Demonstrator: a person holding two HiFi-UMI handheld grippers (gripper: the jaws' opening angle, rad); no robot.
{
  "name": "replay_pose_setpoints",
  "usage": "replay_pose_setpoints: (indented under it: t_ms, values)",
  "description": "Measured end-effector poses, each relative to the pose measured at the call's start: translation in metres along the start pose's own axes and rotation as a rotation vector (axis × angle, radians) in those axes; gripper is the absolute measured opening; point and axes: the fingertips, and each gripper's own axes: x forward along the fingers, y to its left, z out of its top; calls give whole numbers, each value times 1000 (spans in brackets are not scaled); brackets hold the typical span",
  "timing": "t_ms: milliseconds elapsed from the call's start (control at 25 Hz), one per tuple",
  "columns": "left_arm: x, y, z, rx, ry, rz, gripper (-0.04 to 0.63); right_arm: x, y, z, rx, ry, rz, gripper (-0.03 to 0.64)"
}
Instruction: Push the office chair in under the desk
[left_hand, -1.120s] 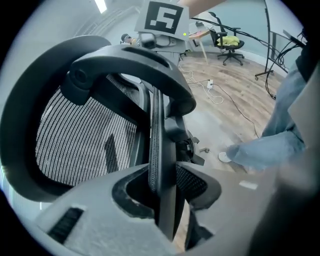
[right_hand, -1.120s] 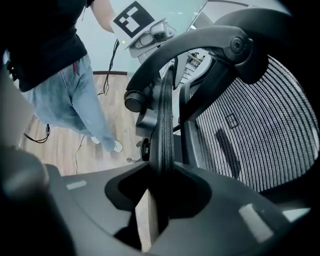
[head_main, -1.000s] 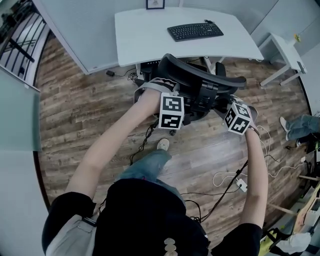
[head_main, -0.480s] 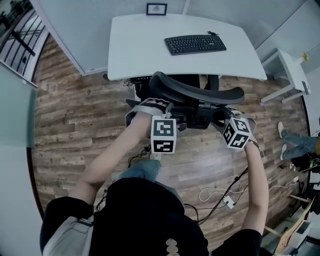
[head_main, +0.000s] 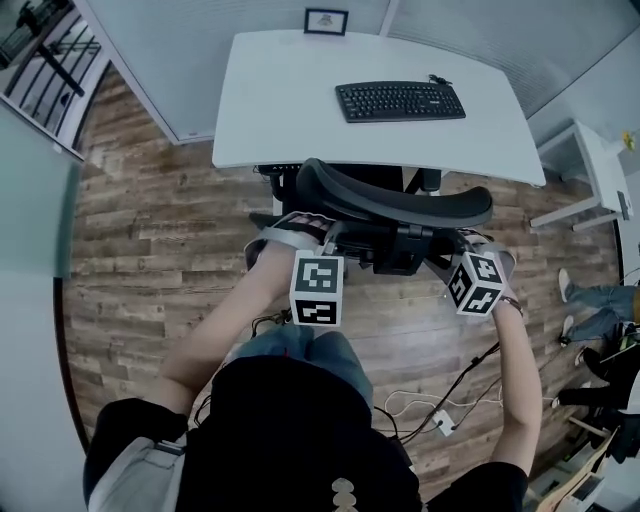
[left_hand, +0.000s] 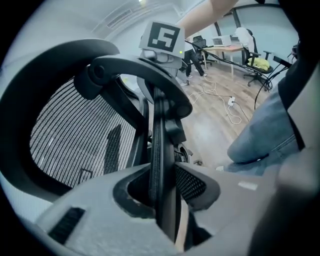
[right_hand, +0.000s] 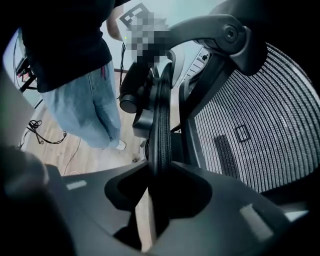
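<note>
- Head view: white table at top, keyboard on it. Wood floor runs out from the table's near edge.
- Office chair sits at the table's near edge. Its front looks tucked under the table, and the backrest is clear of the edge on the person's side. Judged partly in, with more push left.
- Chair look: black, with a curved backrest frame, see-through mesh and a thin ribbed rim. It's a light pinch point on a bulky, likely swivelling body.
- Left gripper has its jaws closed on the backrest rim, which runs straight through the gap. It holds the end of the backrest nearer the table's left.
- Right gripper has the same hold, clamped on the rim at the backrest's other end.
- Risk: an uneven push could make the chair spin rather than roll, so one corner may hit the table edge or a leg.
- Risk: the rim is thin, so the jaws may slide along it if pushed hard.
- Risk: cables lie on the floor on the side of the chair away from the table, and the person's feet could snag them.
</note>
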Motion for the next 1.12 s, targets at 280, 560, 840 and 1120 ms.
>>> replay_pose_setpoints:
  t_ms: [280,560,840,1120]
  values:
    - [0,-1,2,-27,19,-6,126,-2,2,0,-20,-71,65,126]
    - [5,-6,10,-58,39,3,126,-1,3,-9,-84,-74,106,124]
    - [10,-10,26,-109,43,5,124,-6,0,-25,-127,-83,118,124]
    - [9,-13,25,-106,52,28,127,-6,2,-23,-135,-120,95,134]
